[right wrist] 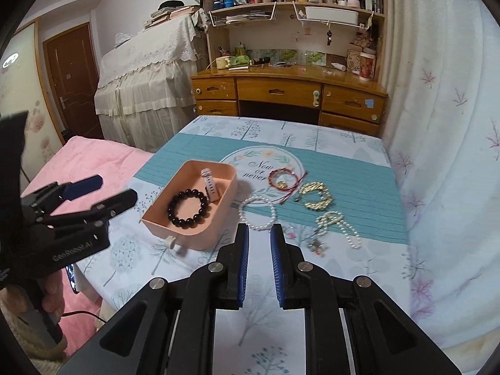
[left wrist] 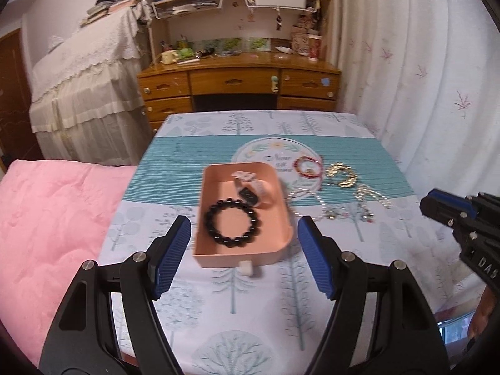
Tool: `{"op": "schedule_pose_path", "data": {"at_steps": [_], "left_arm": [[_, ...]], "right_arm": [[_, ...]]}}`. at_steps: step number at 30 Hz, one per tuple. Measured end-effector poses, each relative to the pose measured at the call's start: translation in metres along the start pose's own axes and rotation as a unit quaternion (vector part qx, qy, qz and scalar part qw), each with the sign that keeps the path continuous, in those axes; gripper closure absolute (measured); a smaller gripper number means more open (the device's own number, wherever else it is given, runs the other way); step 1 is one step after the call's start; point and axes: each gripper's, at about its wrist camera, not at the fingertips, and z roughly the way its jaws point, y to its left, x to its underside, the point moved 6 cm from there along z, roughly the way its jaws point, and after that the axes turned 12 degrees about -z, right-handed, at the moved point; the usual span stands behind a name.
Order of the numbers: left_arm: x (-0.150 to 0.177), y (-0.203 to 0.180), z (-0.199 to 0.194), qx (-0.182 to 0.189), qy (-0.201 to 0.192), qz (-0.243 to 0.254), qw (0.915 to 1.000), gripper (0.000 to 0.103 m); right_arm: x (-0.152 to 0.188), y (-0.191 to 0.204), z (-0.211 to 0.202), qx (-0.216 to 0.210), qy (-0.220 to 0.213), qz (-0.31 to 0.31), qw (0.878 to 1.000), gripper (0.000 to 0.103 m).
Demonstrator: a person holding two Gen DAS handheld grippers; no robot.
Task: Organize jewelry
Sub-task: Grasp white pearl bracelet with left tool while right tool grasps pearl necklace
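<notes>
A pink tray [left wrist: 282,222] [right wrist: 156,218] sits on the table and holds a black bead bracelet [left wrist: 231,223] [right wrist: 187,207] and a white watch [left wrist: 250,187] [right wrist: 211,184]. To its right on the cloth lie a white pearl bracelet [right wrist: 257,212] [left wrist: 307,200], a red cord bracelet [right wrist: 281,179] [left wrist: 307,167], a gold bracelet [right wrist: 315,195] [left wrist: 342,175] and a pearl necklace with a charm [right wrist: 336,228] [left wrist: 368,201]. My left gripper [left wrist: 243,240] is open wide, above the tray's near end. My right gripper [right wrist: 259,234] is open a little and empty, just short of the pearl bracelet.
The table [left wrist: 234,312] has a tree-print cloth with a teal band. A pink bed [left wrist: 53,218] lies to the left, a curtain [right wrist: 437,125] to the right, a wooden desk [right wrist: 287,93] behind. The tray has a small white knob [left wrist: 247,267] on its near wall.
</notes>
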Motion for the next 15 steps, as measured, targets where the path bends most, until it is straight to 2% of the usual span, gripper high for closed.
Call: {"op": "schedule_pose_path", "data": {"at_steps": [3,6,9,15], "left_arm": [[-0.006,-0.018,0.012,0.014,0.025,0.007,0.9996,0.034],[-0.013,-0.041,0.033,0.036,0.071,0.011,0.9968,0.034],[-0.018,-0.061,0.057,0.051,0.114,0.012,0.9921,0.034],[-0.025,-0.100,0.118,0.054,0.201,0.004,0.9780,0.034]], "right_arm": [[-0.004,-0.019,-0.013,-0.003,0.001,0.005,1.000,0.081],[-0.009,-0.037,-0.015,-0.003,0.012,0.003,1.000,0.080],[-0.012,-0.063,-0.011,-0.002,0.032,0.008,0.999,0.080],[-0.014,-0.117,0.018,-0.007,0.072,0.036,0.997,0.080]]}}
